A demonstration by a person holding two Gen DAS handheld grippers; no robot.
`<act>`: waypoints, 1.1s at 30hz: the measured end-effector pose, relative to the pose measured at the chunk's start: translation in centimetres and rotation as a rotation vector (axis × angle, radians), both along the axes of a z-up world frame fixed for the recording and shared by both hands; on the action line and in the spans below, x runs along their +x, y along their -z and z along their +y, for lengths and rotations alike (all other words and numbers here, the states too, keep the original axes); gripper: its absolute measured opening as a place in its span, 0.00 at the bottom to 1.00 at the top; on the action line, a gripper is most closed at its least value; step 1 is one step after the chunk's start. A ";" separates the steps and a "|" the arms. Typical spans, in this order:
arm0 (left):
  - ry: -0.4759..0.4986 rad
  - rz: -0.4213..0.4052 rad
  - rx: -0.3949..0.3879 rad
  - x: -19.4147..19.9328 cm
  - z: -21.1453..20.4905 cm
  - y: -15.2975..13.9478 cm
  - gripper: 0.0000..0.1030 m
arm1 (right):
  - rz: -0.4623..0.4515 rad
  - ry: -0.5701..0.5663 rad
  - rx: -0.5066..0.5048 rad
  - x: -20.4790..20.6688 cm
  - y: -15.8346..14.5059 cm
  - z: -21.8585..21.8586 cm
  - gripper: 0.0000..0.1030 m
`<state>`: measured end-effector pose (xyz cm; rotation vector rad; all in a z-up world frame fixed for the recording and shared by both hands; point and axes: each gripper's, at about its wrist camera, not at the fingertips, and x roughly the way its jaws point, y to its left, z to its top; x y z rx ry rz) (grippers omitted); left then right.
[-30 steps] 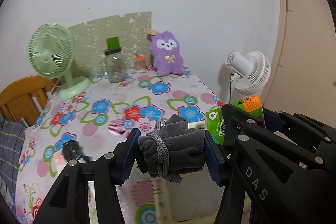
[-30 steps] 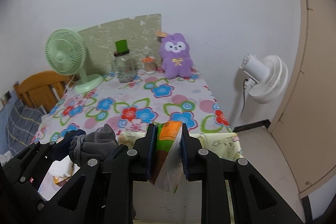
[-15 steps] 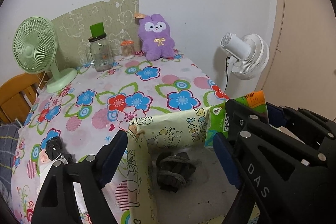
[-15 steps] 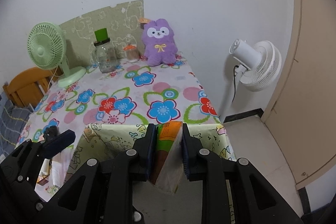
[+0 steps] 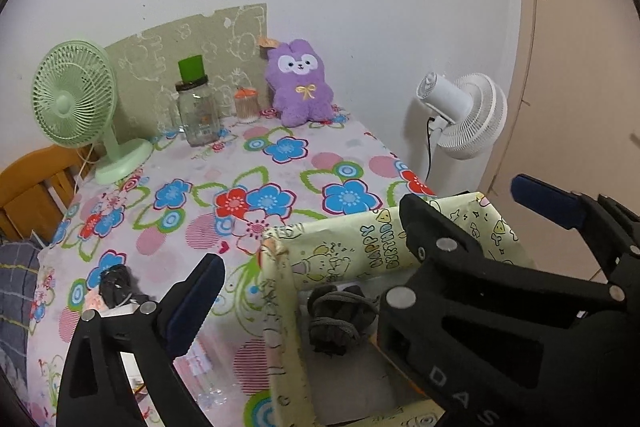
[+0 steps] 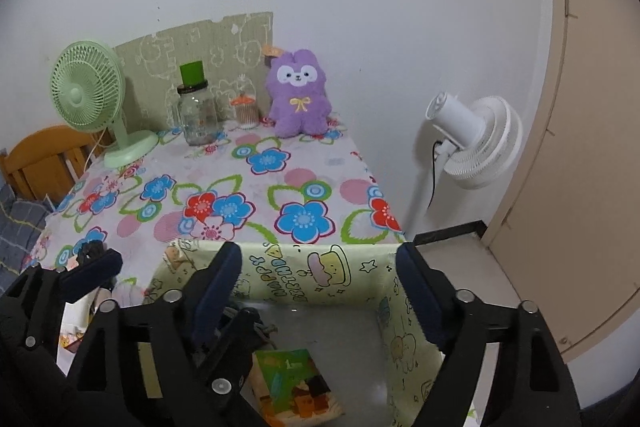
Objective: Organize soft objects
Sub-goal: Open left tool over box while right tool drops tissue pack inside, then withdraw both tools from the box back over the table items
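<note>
My left gripper (image 5: pixel 308 267) and right gripper (image 6: pixel 320 283) both hang over the yellow box (image 6: pixel 328 271) at the near edge of the worktop (image 6: pixel 240 179), jaws wide apart and holding nothing. The grey gloves (image 5: pixel 340 319) lie bundled on the box floor, and the green packet (image 6: pixel 296 387) lies flat near them. A small dark bundle (image 5: pixel 116 283) sits on the flowered cloth left of the box
</note>
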<state>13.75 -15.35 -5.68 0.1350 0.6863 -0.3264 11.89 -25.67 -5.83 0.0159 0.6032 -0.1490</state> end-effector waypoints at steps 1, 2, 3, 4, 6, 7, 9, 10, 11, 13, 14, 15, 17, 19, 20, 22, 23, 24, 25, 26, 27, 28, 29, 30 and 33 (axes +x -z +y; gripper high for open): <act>0.000 -0.001 -0.003 -0.2 0.3 -0.2 1.00 | -0.004 0.003 -0.002 -0.2 -0.2 0.1 0.85; 0.003 -0.003 -0.005 -0.3 0.5 -0.4 1.00 | -0.011 0.007 -0.005 -0.5 -0.4 0.4 0.86; 0.006 -0.004 -0.005 -0.4 0.6 -0.4 1.00 | -0.018 0.011 -0.012 -0.8 -0.5 0.7 0.88; 0.008 -0.008 -0.004 -0.7 0.8 -0.6 1.00 | -0.024 0.015 -0.017 -1.0 -0.7 0.9 0.88; 0.008 -0.015 -0.004 -1.1 1.3 -0.9 1.00 | -0.038 0.024 -0.030 -1.6 -1.0 1.5 0.90; 0.009 -0.016 -0.005 -1.2 1.5 -1.0 1.00 | -0.040 0.026 -0.032 -1.7 -1.1 1.7 0.91; 0.009 -0.018 -0.002 -1.5 2.0 -1.3 1.00 | -0.044 0.029 -0.035 -2.1 -1.5 2.3 0.94; 0.007 -0.022 0.001 -1.7 2.3 -1.5 1.00 | -0.048 0.030 -0.035 -2.2 -1.6 2.5 0.94; 0.005 -0.027 0.003 -1.8 2.4 -1.7 1.00 | -0.052 0.030 -0.033 -2.4 -1.8 2.8 0.95; 0.000 -0.043 0.010 -2.3 3.1 -2.1 1.00 | -0.061 0.027 -0.027 -2.8 -2.0 3.3 0.95; -0.003 -0.048 0.009 -2.5 3.4 -2.4 1.00 | -0.066 0.026 -0.025 -3.0 -2.2 3.7 0.96; -0.005 -0.053 0.007 -2.7 3.8 -2.6 1.00 | -0.072 0.025 -0.024 -3.2 -2.4 4.0 0.96; -0.010 -0.060 0.001 -3.0 4.4 -2.9 1.00 | -0.081 0.022 -0.026 -3.6 -2.8 4.6 0.98; -0.016 -0.072 -0.007 -3.5 5.2 -3.2 1.00 | -0.092 0.014 -0.033 -4.1 -3.2 5.3 0.99; -0.018 -0.076 -0.009 -3.6 5.5 -3.3 1.00 | -0.100 0.008 -0.039 -4.3 -3.4 5.8 0.99; -0.024 -0.083 -0.013 -4.1 6.1 -3.6 1.00 | -0.109 0.003 -0.047 -4.7 -3.7 6.4 0.99; -0.026 -0.087 -0.018 -4.3 6.5 -3.7 1.00 | -0.112 0.002 -0.055 -4.9 -3.9 6.8 0.99; -0.028 -0.090 -0.020 -4.5 6.7 -3.8 1.00 | -0.114 0.001 -0.058 -5.0 -4.0 7.1 0.99; -0.031 -0.095 -0.023 -4.7 7.0 -3.9 1.00 | -0.116 -0.003 -0.060 -5.2 -4.1 7.4 0.99; -0.033 -0.097 -0.024 -4.7 7.2 -4.0 1.00 | -0.117 -0.005 -0.062 -5.3 -4.2 7.7 0.99; -0.035 -0.100 -0.026 -4.9 7.5 -4.1 1.00 | -0.119 -0.007 -0.063 -5.4 -4.3 7.9 0.99; -0.036 -0.104 -0.028 -5.0 7.8 -4.2 1.00 | -0.121 -0.011 -0.063 -5.6 -4.4 8.3 0.99; -0.038 -0.107 -0.030 -5.1 8.0 -4.2 1.00 | -0.122 -0.014 -0.062 -5.8 -4.4 8.6 0.99; -0.040 -0.111 -0.033 -5.3 8.4 -4.3 1.00 | -0.124 -0.017 -0.061 -5.9 -4.5 8.8 0.99; -0.048 -0.119 -0.040 -5.7 9.3 -4.5 1.00 | -0.127 -0.036 -0.047 -6.2 -4.6 9.7 1.00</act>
